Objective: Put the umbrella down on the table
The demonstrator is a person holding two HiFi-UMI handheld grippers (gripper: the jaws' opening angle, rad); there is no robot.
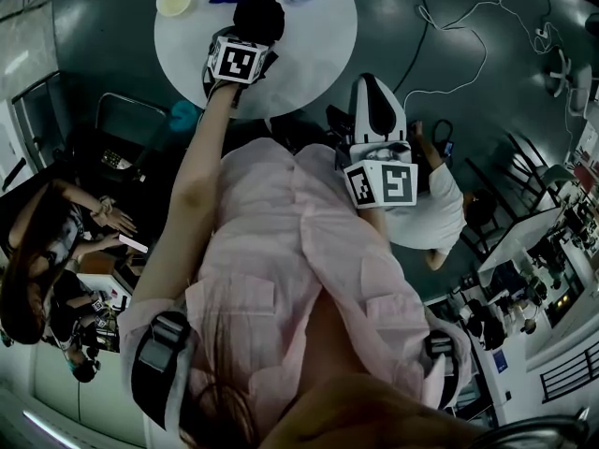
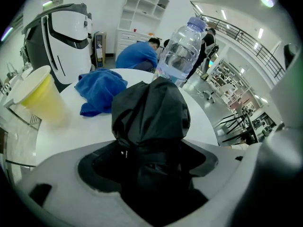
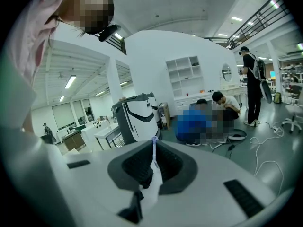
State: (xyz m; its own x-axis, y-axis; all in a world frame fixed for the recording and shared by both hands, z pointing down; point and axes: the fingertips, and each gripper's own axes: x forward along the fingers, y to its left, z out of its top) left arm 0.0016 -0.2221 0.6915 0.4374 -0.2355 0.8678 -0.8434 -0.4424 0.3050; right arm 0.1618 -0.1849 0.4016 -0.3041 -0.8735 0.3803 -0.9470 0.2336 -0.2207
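**Left claw.** The left claw (image 2: 149,148) stands with its jaws wide apart. The folded black umbrella (image 2: 151,112) sits in the gap between them, but dark pad surface shows bare on either side of the bundle, so the pads do not appear to press on it. Finding: released, with the umbrella between the jaws rather than gripped. The claw points steeply down over the desk (image 2: 71,136). That suits lowering a long bundle end-first onto the top.

**Umbrella.** Its far, rounded end lies over the white desk top and appears to rest there, though the contact itself is hidden by the fabric. In the head view it sits towards the middle of the round top, well in from the rim. A bundle set there is unlikely to roll off.

**Right claw.** The right claw (image 3: 154,148) is clenched, its jaws together. Only a thin pale strip shows at the seam, and this looks like part of the claw itself. It is held near the person's body, off the desk and aimed across the room. Judgement: it is parked out of the way because the task needs one claw.

**Surroundings.** A yellow cup (image 2: 40,96), a blue cloth (image 2: 99,91) and a water bottle (image 2: 182,51) stand at the far side of the desk, beyond the umbrella and apart from it. The umbrella occupies the bare patch in front of them.

**Assessment.** The placing looks all but done. What remains is to lift the left claw clear without dragging the fabric.
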